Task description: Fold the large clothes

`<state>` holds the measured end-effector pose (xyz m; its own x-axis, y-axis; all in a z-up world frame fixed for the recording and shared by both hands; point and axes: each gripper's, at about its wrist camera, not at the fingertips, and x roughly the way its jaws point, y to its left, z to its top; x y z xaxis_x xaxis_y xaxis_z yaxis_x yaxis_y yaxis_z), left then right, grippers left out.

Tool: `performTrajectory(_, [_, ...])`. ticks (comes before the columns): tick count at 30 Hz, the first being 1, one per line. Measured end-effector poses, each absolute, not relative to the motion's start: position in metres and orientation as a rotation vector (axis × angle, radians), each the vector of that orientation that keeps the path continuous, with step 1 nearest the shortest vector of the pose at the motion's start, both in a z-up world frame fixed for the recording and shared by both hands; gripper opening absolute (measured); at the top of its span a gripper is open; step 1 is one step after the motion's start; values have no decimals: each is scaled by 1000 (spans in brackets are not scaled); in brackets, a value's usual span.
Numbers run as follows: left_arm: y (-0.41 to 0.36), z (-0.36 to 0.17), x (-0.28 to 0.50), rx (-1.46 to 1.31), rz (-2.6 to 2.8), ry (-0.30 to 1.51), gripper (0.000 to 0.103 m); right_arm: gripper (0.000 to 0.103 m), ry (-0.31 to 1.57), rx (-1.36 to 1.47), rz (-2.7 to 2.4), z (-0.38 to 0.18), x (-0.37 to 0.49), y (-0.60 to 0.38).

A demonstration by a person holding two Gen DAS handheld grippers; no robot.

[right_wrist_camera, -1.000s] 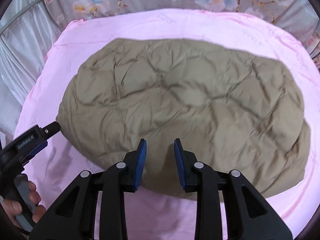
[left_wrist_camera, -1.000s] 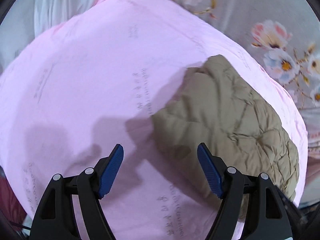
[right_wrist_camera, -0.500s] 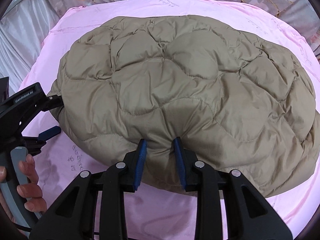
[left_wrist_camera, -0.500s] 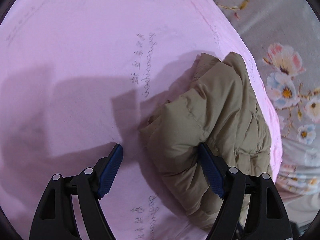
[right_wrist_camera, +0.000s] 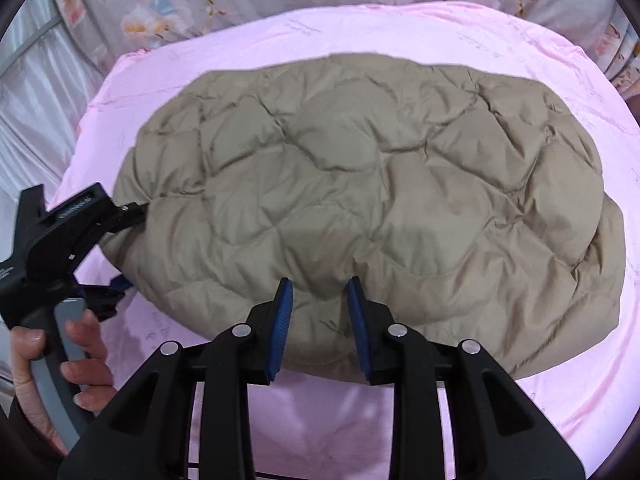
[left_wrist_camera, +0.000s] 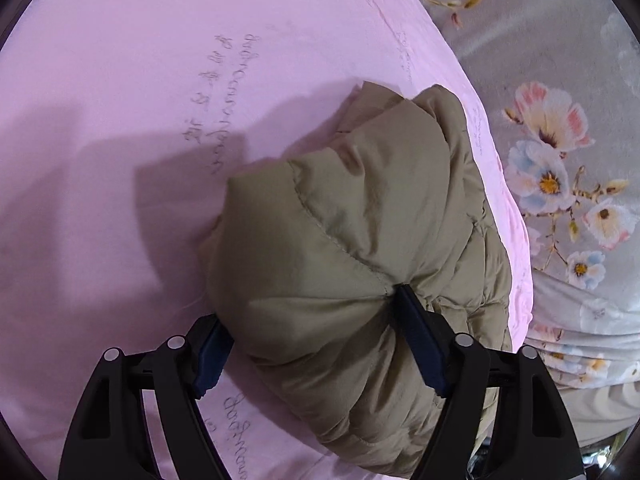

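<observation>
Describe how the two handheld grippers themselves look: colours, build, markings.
Both the left gripper and right gripper have black plastic arms with cut-outs, silver rivets and ribbed blue pads. The left one also shows a grey trigger handle and small white lettering, unreadable.

The quilted jacket (right_wrist_camera: 360,208) is a flat khaki-olive, stitched in rounded, scale-like puffs; under it the sheet (right_wrist_camera: 440,32) is pale pink with faint grey script printed across it; beyond that, the bedspread (left_wrist_camera: 560,60) is grey, scattered with pink, white and pale-blue flowers with yellow centres on thin brown stems; both grippers, left gripper (left_wrist_camera: 316,348) and right gripper (right_wrist_camera: 320,328), are black with blue pads; the left one's trigger (right_wrist_camera: 60,368) is grey.
</observation>
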<state>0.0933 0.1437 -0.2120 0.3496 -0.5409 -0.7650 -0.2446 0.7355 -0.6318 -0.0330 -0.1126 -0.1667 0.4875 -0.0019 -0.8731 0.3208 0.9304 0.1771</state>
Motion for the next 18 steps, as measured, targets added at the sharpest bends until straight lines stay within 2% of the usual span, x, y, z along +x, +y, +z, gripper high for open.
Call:
performTrajectory(1, [143,-210,94,-757,-240,1222,56,27,1056,341,-200,-170,-31,-114])
performTrajectory(3, [144,-199,92,-716,-280,1200,25,27,1073,331,-201,-178,-25,-109])
performTrajectory(5, [149,-187,87,-720,-338,1176,15,29,1081,292,-202,-181,-22,-102])
performTrajectory(11, [156,-108,53,-566,-476,1063,11,29,1098,281,-94,-172,-32,-77])
performTrajectory(18, [161,-30,26,-441,-515,931,10,27,1001,324,-6,-134,-73,-67])
